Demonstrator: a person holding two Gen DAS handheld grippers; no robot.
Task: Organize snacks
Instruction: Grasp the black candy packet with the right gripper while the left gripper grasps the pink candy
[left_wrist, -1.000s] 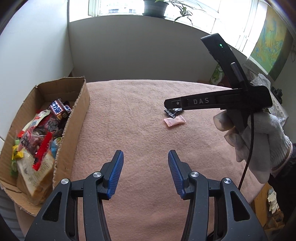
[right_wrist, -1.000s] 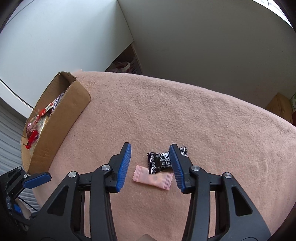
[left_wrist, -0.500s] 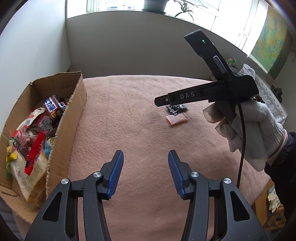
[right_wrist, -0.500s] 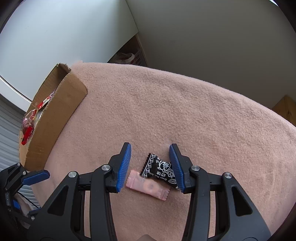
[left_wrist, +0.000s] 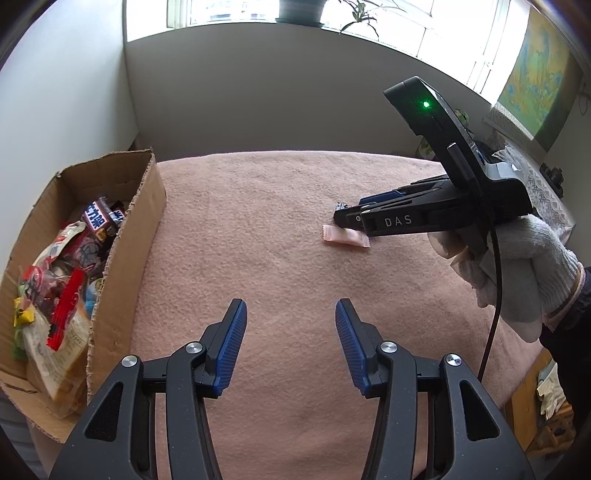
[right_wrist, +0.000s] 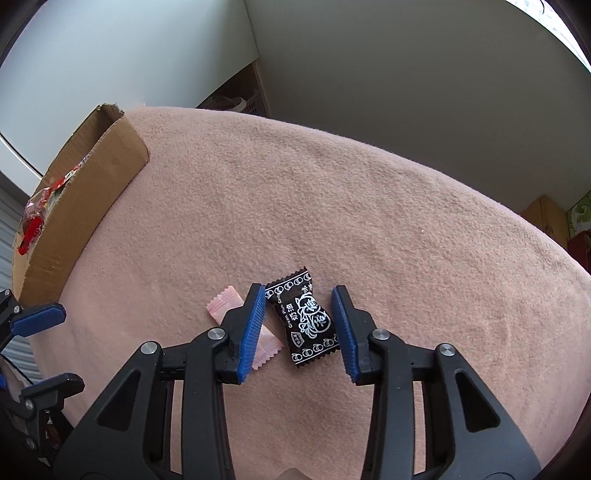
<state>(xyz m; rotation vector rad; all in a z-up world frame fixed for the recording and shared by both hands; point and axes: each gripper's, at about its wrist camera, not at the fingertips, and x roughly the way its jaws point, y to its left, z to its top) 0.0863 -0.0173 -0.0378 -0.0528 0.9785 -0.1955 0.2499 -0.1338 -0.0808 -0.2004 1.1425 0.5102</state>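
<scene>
A black candy wrapper (right_wrist: 304, 319) with white print lies on the pink cloth between the open fingers of my right gripper (right_wrist: 298, 295), which is low over it. A pink candy (right_wrist: 225, 304) lies just left of it, partly under the left finger; it also shows in the left wrist view (left_wrist: 345, 236). My right gripper (left_wrist: 341, 216) shows there with a gloved hand behind it. My left gripper (left_wrist: 290, 310) is open and empty above the cloth. A cardboard box (left_wrist: 147, 206) full of snack packets stands at the left.
The pink cloth (left_wrist: 258, 221) covers a round table that drops off at the right and near edges. The box (right_wrist: 92, 192) sits at the table's left edge. A white wall and a window sill with plants stand behind.
My right gripper has dropped lower and forward over the two candies, so the black one now lies between its fingers. The left gripper has drifted only a little.
</scene>
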